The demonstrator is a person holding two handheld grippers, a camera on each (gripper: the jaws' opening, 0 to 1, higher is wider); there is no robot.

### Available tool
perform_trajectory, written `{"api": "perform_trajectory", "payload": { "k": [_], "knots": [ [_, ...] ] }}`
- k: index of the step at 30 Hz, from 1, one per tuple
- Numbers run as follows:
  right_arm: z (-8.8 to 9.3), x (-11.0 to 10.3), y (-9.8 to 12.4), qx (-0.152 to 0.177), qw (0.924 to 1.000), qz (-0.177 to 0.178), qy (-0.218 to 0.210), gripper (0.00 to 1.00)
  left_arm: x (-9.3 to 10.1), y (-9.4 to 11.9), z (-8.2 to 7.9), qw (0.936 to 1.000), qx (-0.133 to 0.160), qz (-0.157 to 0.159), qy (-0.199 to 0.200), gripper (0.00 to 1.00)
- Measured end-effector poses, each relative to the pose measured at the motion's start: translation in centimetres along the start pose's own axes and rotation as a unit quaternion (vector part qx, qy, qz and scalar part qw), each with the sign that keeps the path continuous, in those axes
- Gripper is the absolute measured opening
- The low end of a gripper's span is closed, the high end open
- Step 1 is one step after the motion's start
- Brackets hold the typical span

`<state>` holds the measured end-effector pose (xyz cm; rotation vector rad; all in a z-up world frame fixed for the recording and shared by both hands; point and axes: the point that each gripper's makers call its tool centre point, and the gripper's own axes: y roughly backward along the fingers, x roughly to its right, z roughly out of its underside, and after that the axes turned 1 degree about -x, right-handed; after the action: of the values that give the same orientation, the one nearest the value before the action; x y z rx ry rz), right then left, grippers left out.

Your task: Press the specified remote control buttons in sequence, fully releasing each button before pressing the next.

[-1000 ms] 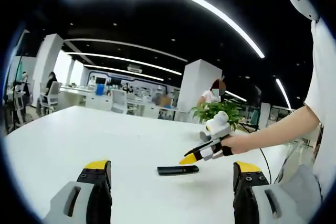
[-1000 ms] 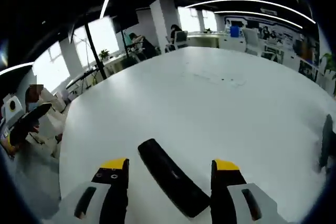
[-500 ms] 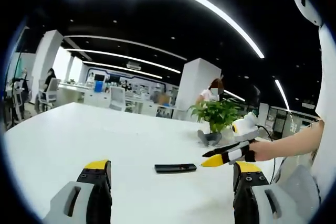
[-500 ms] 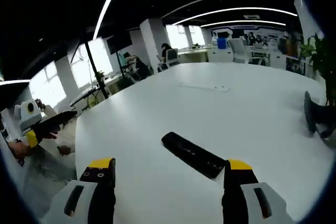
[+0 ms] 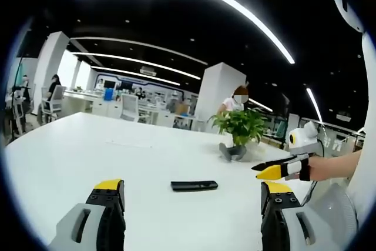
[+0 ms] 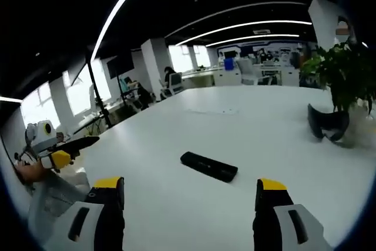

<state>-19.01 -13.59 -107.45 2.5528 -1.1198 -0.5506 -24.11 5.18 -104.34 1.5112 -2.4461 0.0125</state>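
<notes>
Both grippers off the remote

In the left gripper view my left gripper (image 5: pixel 194 195) stood released at bottom, the remote (image 5: pixel 194 186) flat on the table (image 5: pixel 70 157) at centre, my right gripper (image 5: pixel 276 170) spread at right, held clear so the remote showed, I judged.

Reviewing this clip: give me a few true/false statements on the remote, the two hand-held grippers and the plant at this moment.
1. The remote lies flat on the white table. True.
2. The right hand-held gripper is clamped on the remote. False: its jaws stand wide apart, short of the remote, touching nothing.
3. The left hand-held gripper is open and holds nothing. True.
4. The potted plant stands on top of the remote. False: it stands apart from it, farther back on the table.
</notes>
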Motion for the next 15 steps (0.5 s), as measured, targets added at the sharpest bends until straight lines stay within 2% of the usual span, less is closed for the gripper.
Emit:
{"api": "perform_trajectory", "payload": {
  "k": [4, 5, 9, 15],
  "knots": [
    [0.5, 0.2, 1.9, 0.003, 0.9996, 0.025, 0.013, 0.96, 0.2, -0.1, 0.1, 1.0000, -0.003, 0.004, -0.002, 1.00],
    [0.3, 0.1, 2.4, 0.017, 0.9991, 0.028, 0.026, 0.98, 0.3, -0.1, 0.0, 1.0000, -0.001, 0.006, 0.000, 1.00],
    [0.0, -0.5, 4.2, 0.038, 0.9979, 0.034, 0.039, 0.99, 0.3, 0.0, -0.2, 1.0000, 0.004, 0.006, 0.000, 1.00],
    [0.0, -0.4, 5.9, 0.045, 0.9962, 0.061, 0.044, 0.99, 0.1, 0.0, -0.3, 1.0000, 0.005, 0.000, -0.004, 1.00]
  ]
}}
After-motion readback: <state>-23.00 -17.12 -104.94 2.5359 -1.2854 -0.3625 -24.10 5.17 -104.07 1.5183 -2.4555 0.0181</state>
